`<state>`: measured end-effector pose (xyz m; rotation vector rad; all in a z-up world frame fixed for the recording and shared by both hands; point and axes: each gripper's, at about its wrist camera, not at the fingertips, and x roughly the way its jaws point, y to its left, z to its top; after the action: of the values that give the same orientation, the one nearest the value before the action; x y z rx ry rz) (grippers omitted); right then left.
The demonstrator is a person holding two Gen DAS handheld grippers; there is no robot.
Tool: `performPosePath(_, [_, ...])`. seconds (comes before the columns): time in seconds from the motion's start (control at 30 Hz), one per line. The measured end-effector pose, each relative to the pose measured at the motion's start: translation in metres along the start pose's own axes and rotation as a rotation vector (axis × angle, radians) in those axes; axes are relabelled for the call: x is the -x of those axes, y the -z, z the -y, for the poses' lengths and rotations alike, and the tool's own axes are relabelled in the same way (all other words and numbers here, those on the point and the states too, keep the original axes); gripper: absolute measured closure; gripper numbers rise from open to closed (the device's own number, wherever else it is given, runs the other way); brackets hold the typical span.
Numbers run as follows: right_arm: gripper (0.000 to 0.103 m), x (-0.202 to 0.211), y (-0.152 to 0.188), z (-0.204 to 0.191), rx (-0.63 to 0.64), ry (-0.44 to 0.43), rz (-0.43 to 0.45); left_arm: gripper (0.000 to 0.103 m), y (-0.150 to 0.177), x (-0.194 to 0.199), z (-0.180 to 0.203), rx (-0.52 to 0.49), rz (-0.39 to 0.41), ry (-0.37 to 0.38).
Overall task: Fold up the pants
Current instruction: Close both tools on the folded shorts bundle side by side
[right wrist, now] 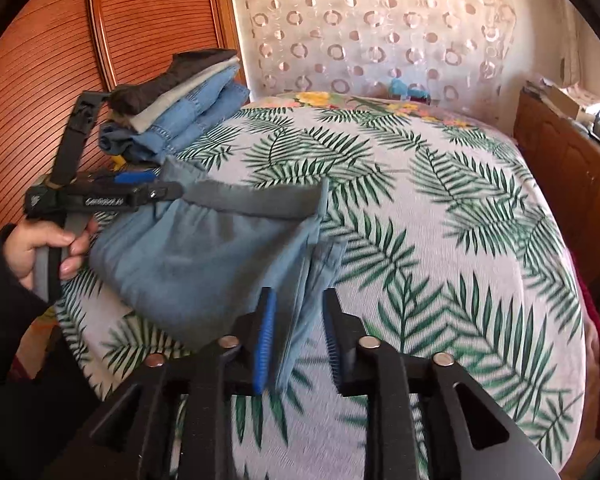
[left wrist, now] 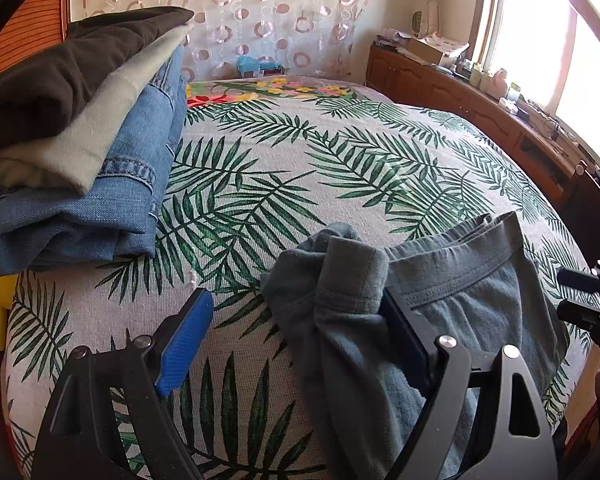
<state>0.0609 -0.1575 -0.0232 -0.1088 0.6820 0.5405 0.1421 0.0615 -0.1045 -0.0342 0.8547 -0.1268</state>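
Note:
Grey-blue pants [left wrist: 452,292] lie bunched on the palm-leaf bed cover [left wrist: 284,168] near the bed's front edge. My left gripper [left wrist: 296,304] stands wide open. A fold of the pants drapes over its right finger [left wrist: 404,340], while its blue left pad [left wrist: 188,340] is clear of the cloth. In the right wrist view the pants [right wrist: 204,256] hang from the left gripper [right wrist: 152,185], waistband [right wrist: 260,200] stretched across. My right gripper [right wrist: 300,294] is partly open; a blurred strip of the pants hangs loose between its pads. It shows at the right edge [left wrist: 578,296] of the left wrist view.
A stack of folded clothes [left wrist: 80,140] [right wrist: 180,112], jeans at the bottom, sits at the bed's left side. A slatted wooden wardrobe [right wrist: 40,80] stands behind it. A cluttered wooden cabinet [left wrist: 460,100] runs along the right under the window. A person's hand [right wrist: 48,248] grips the left tool.

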Motion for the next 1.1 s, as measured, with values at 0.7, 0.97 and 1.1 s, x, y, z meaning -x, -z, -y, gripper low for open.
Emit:
performPosePath(0.7, [0.041, -0.078, -0.034, -0.006, -0.030, 0.058, -0.052, 0.018, 0.000, 0.000, -0.001, 0.001, -0.004, 0.009])
performPosePath(0.97, [0.040, -0.077, -0.030, -0.007, -0.015, 0.061, -0.051, 0.047, 0.000, 0.007, 0.000, 0.018, -0.016, 0.109])
performPosePath(1.1, [0.040, -0.076, -0.030, -0.008, -0.012, 0.064, -0.050, 0.048, 0.004, 0.015, -0.002, 0.044, -0.012, 0.123])
